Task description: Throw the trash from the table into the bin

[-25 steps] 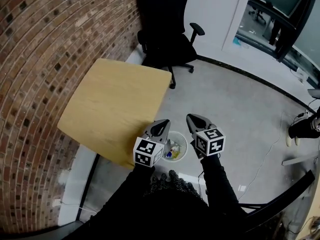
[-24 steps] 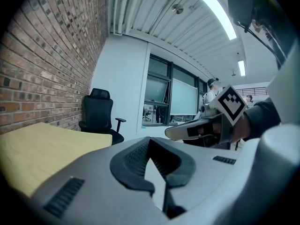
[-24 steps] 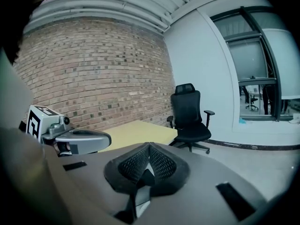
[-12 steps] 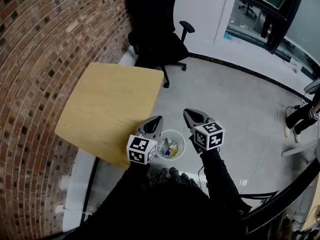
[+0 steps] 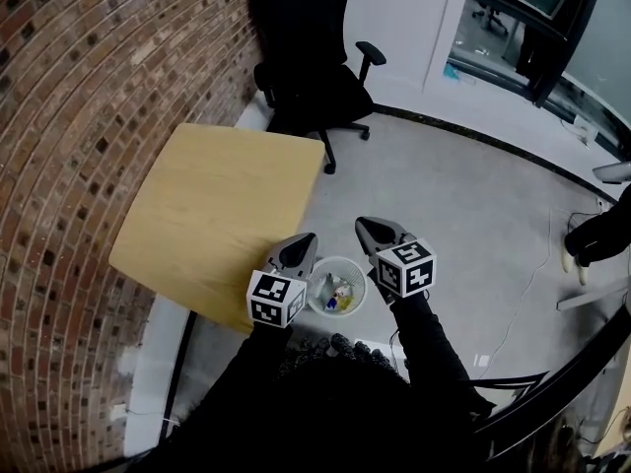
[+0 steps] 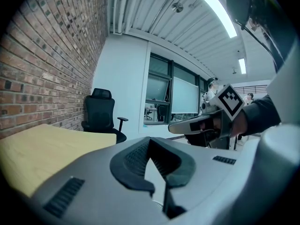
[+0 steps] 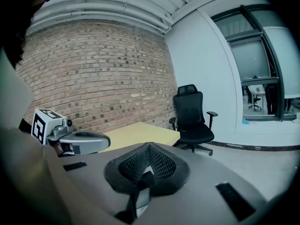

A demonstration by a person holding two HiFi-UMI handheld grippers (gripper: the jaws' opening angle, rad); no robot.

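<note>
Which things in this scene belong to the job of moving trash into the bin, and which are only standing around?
For the job:
- table, no trash showing on it
- bin, holding trash
- left gripper and right gripper, fingers together, empty

Only standing around:
- office chair
- brick wall

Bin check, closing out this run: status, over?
Shut, empty: left gripper, right gripper. The table bare; trash in bin. Nothing in the way.
</note>
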